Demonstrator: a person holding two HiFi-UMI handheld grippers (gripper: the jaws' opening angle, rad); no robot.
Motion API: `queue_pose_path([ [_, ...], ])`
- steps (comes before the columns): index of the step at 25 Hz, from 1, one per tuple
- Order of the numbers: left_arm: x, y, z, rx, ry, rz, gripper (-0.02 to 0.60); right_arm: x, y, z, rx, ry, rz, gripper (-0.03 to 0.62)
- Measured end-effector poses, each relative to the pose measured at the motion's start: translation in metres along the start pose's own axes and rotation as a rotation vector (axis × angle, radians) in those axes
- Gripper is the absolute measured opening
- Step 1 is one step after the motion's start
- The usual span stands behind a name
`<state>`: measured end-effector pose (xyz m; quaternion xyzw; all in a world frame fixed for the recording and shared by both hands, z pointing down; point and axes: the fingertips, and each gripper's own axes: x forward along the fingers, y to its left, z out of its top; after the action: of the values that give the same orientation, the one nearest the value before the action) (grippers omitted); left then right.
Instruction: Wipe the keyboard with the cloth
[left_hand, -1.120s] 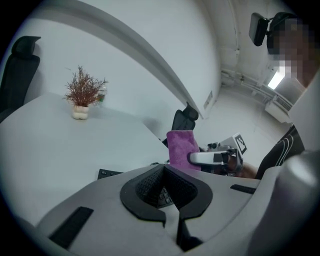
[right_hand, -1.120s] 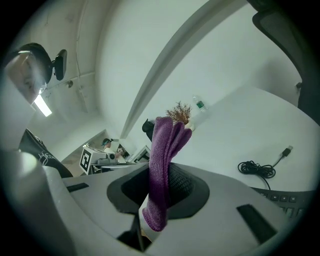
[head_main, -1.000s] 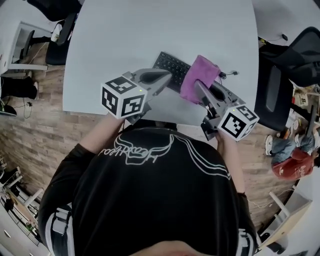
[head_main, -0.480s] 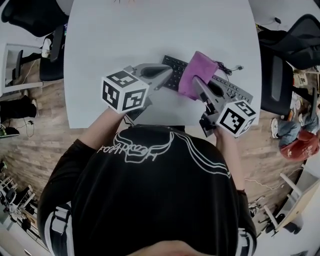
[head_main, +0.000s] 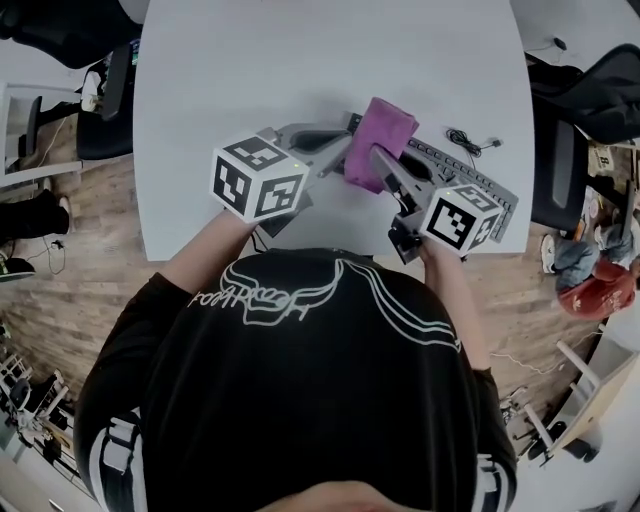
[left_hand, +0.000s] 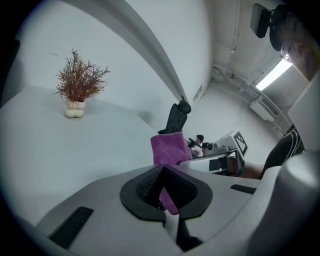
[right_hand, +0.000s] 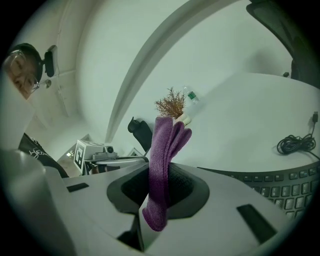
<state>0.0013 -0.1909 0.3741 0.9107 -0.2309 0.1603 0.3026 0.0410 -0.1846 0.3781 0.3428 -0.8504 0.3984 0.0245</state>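
A grey keyboard (head_main: 470, 175) lies slanted on the white table (head_main: 250, 70) near its front edge. A purple cloth (head_main: 380, 135) covers the keyboard's left end. My right gripper (head_main: 378, 158) is shut on the cloth, which stands up folded between its jaws (right_hand: 162, 145) above the keys (right_hand: 280, 187). My left gripper (head_main: 340, 148) points right, jaws together, with its tip at the cloth's left edge. In the left gripper view the cloth (left_hand: 169, 147) rises just past the left gripper (left_hand: 162, 170). A purple sliver shows in the slit between its jaws. Whether it is pinched is unclear.
A coiled black cable (head_main: 468, 140) lies behind the keyboard. A small potted plant (left_hand: 77, 82) stands far back on the table. Office chairs stand at the right (head_main: 585, 110) and at the left (head_main: 110, 100) of the table. Wooden floor surrounds it.
My right gripper has dragged the cloth leftward along the keyboard to its left end. The cloth now meets the left gripper's tip, which has hardly moved.
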Motion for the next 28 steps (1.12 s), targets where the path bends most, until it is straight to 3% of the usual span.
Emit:
queue_pose_path([
  [13,-0.048,0.073,-0.023,-0.047,0.016,0.033,0.006,0.096,-0.005,-0.041,0.12,0.09,-0.001,0.059],
  [28,-0.043,0.069,-0.026,-0.051,0.019,0.051,0.006,0.087,-0.058,-0.069,0.147,0.193,-0.151,0.058],
])
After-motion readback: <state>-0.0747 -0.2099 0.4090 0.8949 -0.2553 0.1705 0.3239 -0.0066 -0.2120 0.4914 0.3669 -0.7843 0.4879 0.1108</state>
